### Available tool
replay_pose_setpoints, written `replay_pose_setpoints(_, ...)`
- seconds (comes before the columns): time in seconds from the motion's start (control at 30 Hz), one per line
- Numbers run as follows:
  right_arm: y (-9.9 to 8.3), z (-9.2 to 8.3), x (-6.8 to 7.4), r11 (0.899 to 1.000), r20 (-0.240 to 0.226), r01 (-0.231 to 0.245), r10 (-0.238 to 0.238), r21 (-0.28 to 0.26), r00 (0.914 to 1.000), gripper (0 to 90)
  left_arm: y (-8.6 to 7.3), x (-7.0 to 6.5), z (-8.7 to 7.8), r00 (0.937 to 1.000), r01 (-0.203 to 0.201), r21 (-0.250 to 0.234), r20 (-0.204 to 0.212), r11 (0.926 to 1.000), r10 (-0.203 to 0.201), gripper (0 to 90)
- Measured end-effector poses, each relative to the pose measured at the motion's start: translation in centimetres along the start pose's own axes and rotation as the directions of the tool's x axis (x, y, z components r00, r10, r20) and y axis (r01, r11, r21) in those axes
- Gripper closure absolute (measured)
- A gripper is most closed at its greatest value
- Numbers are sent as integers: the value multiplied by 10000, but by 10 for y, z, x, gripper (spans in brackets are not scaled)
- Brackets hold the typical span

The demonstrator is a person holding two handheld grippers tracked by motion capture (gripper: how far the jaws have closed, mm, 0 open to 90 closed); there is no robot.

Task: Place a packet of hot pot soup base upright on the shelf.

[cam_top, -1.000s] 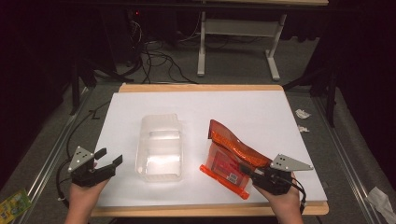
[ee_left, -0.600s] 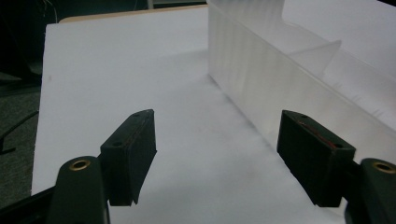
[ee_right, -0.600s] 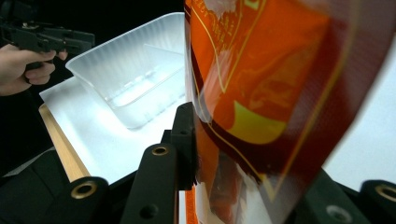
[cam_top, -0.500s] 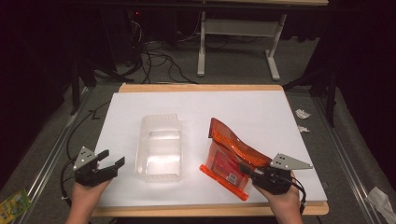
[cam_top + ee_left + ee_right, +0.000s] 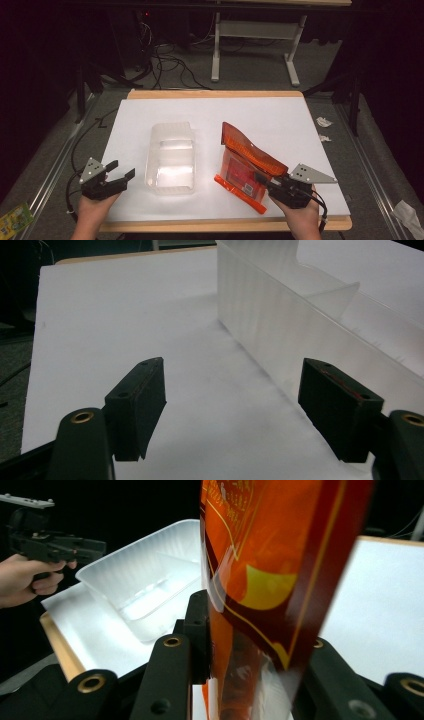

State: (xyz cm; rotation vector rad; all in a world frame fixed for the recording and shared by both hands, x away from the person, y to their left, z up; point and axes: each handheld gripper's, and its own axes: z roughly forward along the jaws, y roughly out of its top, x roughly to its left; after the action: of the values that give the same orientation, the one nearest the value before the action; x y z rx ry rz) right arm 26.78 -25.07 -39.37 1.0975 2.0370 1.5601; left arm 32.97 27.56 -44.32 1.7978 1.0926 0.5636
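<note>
High view first: the white surface [image 5: 280,120] spreads wide and matte under everything, with a pale wooden edge showing at front and back. On it, left of centre, lies a clear plastic tray [image 5: 171,157], a rounded rectangular tub with frosted, slightly ribbed walls and a low divider inside. Just right of it stands the orange pouch [image 5: 247,162], glossy printed film with a clear window, its bottom edge on the surface and its top curling over toward the back.

Now the grip: the right gripper [image 5: 274,184] has its jaws closed on the pouch's lower right edge, and the right gripper view confirms it, black pads pinching the shiny film [image 5: 260,595] from both sides. The left gripper [image 5: 121,175] hovers low near the front left corner, jaws spread apart with nothing between them, well short of touching the tray's near wall [image 5: 280,335].

My read: the pouch is picked and held, and the loading into the tray is the step under way. The next move likely calls for lifting the pouch clear, carrying it left over the rim, and laying it flat inside, while the free gripper steadies that light, slippery tub so it doesn't skate.
</note>
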Motion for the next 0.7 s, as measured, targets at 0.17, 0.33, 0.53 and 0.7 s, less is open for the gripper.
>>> replay_pose_setpoints(0.17, 8, 1, 3, 9995, 221, -15, 22, -318, 9998, 726, -1, -1, 1, 9999, -20, -112, 130, 9999, 21, 257)
replay_pose_setpoints(0.33, 18, 9, 8, 9989, 506, 175, -152, -446, 9986, 727, 0, -4, 2, 9993, -333, -63, 184, 9994, 334, 250)
replay_pose_setpoints(0.53, 28, 26, 11, 9988, 584, 26, 3, -495, 9983, 727, 0, -5, 2, 9986, -435, 35, 287, 9990, 434, 252)
replay_pose_setpoints(0.7, 44, 34, 13, 9971, 630, -9, 57, -763, 9980, 728, 1, -6, 1, 9982, -564, 67, 186, 9984, 562, 272)
